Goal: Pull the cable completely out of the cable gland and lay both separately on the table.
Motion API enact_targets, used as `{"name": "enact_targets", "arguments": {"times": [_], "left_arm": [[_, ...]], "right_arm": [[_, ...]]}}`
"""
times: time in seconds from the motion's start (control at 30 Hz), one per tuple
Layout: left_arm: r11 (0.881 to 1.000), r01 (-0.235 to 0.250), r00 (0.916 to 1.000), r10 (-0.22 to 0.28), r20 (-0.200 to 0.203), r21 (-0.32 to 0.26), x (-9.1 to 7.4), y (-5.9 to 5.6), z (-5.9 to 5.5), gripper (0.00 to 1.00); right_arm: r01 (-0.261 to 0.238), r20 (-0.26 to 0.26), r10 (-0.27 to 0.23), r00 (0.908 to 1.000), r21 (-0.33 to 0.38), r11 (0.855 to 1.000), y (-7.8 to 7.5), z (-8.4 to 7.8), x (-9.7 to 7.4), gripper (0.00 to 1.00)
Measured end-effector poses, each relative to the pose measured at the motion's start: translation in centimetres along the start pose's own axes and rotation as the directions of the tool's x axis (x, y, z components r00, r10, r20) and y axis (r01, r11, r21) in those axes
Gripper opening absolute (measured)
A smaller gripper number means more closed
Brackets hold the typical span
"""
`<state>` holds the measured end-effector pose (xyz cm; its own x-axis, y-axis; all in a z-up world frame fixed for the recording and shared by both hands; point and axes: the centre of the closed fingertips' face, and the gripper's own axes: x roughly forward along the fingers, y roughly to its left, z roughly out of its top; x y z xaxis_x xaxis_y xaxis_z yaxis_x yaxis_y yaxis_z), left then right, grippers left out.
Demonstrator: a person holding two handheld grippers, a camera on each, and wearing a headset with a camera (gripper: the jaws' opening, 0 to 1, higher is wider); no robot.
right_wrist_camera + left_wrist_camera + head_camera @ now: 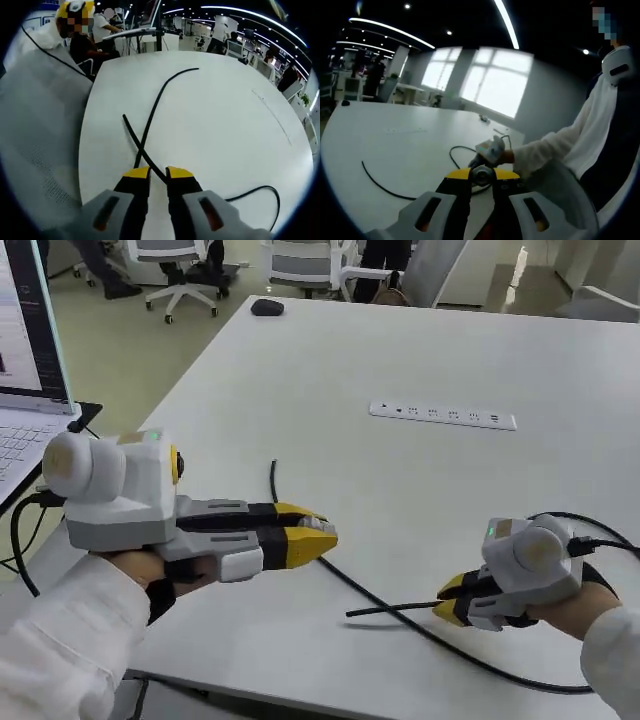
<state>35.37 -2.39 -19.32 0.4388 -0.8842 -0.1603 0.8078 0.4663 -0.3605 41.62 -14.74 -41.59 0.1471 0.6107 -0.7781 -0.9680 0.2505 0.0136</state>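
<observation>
Left gripper point(318, 532) is hovering above the table point(430, 350), with its jaws pinching a small round metal cable gland point(482, 176) between the yellow tips. Right gripper point(447, 605) is sitting low at the table's near right side. Its jaws are nearly closed, clamping the black cable point(155, 107) close to one end, and a short stub is poking past the tips. The rest of the cable is lying across the table, crossing itself just ahead of the right jaws. The gland is being held up, apart from the cable below it.
</observation>
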Motion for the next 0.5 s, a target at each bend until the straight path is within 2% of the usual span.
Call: {"name": "enact_targets", "arguments": {"times": [0.03, 0.07, 0.1, 0.13, 0.4, 0.5], "left_arm": [[1.0, -0.002, 1.0, 0.002, -0.001, -0.002, 0.0, 0.1, 0.0, 0.17], [1.0, -0.004, 1.0, 0.004, -0.002, -0.004, 0.0, 0.1, -0.1, 0.17], [1.0, -0.006, 1.0, 0.006, -0.003, -0.009, 0.0, 0.2, -0.2, 0.17], [1.0, -0.007, 1.0, 0.006, -0.004, -0.012, 0.0, 0.3, -0.2, 0.17], [1.0, -0.003, 0.9996, 0.002, -0.029, -0.026, 0.5, 0.5, -0.8, 0.17], [0.999, -0.009, 0.9987, 0.007, -0.05, -0.031, 0.9, 0.9, -1.0, 0.17]], "right_arm": [[-0.003, -0.017, 0.003, 0.9999, 0.014, 1.0, 0.2, -0.4, 0.1, 0.06], [0.01, -0.006, -0.01, 0.9999, 0.015, 1.0, -0.1, -0.4, 0.0, 0.03], [0.023, 0.029, -0.023, 0.9993, 0.028, 0.999, -0.4, 0.1, -0.1, 0.02], [0.022, 0.035, -0.025, 0.9991, 0.095, 0.995, -0.5, 0.1, -0.3, 0.0], [0.023, 0.058, -0.03, 0.9979, 0.12, 0.992, -0.9, -0.3, -1.3, 0.04], [0.03, 0.093, -0.043, 0.9947, 0.143, 0.989, -0.9, -0.1, -2.1, 0.05]]}}
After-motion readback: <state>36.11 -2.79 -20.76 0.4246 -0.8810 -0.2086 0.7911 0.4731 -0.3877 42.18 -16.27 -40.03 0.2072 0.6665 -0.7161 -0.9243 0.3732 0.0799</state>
